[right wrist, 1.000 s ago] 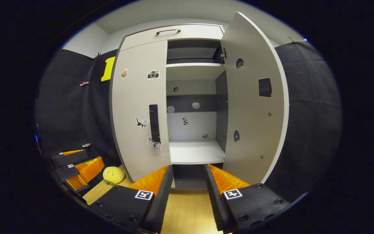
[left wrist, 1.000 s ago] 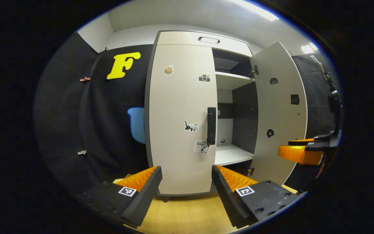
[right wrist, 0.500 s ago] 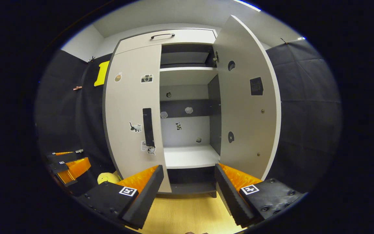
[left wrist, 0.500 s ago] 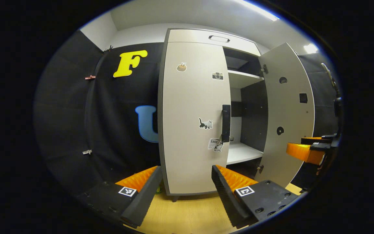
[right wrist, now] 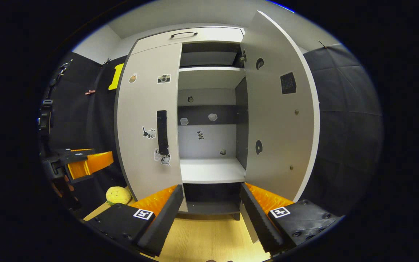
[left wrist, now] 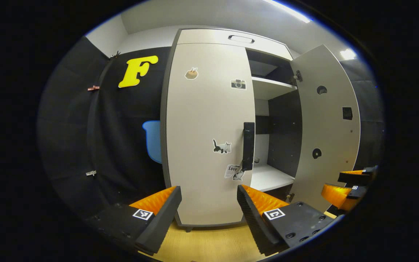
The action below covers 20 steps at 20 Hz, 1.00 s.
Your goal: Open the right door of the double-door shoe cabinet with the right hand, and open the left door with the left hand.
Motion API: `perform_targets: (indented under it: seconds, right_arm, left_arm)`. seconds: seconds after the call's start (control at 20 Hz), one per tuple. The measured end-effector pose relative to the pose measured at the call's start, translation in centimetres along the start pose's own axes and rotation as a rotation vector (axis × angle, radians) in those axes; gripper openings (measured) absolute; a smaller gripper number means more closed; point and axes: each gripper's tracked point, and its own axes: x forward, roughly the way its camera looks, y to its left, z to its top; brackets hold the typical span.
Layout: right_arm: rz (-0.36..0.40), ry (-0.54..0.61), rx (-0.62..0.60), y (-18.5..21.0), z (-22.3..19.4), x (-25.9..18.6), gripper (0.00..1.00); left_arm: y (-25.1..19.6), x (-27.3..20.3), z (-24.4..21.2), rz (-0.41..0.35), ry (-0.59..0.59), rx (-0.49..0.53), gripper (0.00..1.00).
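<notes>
The left gripper has its two fingers spread wide apart with nothing between them, hovering short of the shoe cabinet. Straight ahead of it stands the left door, closed, with a dark vertical handle near its right edge and small stickers beside the handle. The right gripper is likewise wide open and holds nothing, clear of the cabinet front. Ahead of it the right door is swung open to the right, showing a pale upper shelf and a lower shelf inside. In the left gripper view the right gripper appears low at the far right, beside the open door's edge. In the right gripper view the left gripper shows at the left, above a yellow soft toy lying on the wooden floor near the cabinet's left corner.
</notes>
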Motion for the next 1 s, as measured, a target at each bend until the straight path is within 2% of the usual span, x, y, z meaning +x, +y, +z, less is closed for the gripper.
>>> perform_targets:
  seconds: [0.1,0.15,0.2,0.5,0.65,0.8,1.0]
  right_arm:
    - [0.031,-0.012,-0.017,0.0,0.2,0.7,0.96]
    - [0.039,-0.019,-0.036,0.0,0.4,1.0,1.0]
    - [0.045,-0.026,-0.049,-0.2,0.7,1.3,1.0]
    - [0.108,-0.01,-0.027,-0.6,0.2,2.4,0.99]
    - [0.139,-0.001,-0.007,-0.6,0.0,2.8,0.99]
    - [0.169,0.022,0.015,-0.5,-0.7,3.1,0.99]
    - [0.185,0.043,0.015,-0.6,-1.5,3.4,1.0]
  left_arm:
    - [-1.4,2.1,0.9,-0.01,-0.003,-0.004,0.95]
    - [-2.2,3.3,1.3,-0.021,-0.001,-0.008,0.92]
    - [-3.1,4.5,1.8,-0.028,0.0,-0.009,0.95]
    - [-7.3,11.3,3.7,-0.033,0.007,-0.004,0.94]
    - [-8.6,13.7,3.8,-0.016,0.027,-0.024,0.81]
    - [-9.0,15.4,3.7,0.008,0.043,-0.029,0.75]
    - [-8.5,16.5,2.9,0.048,0.078,-0.052,0.56]
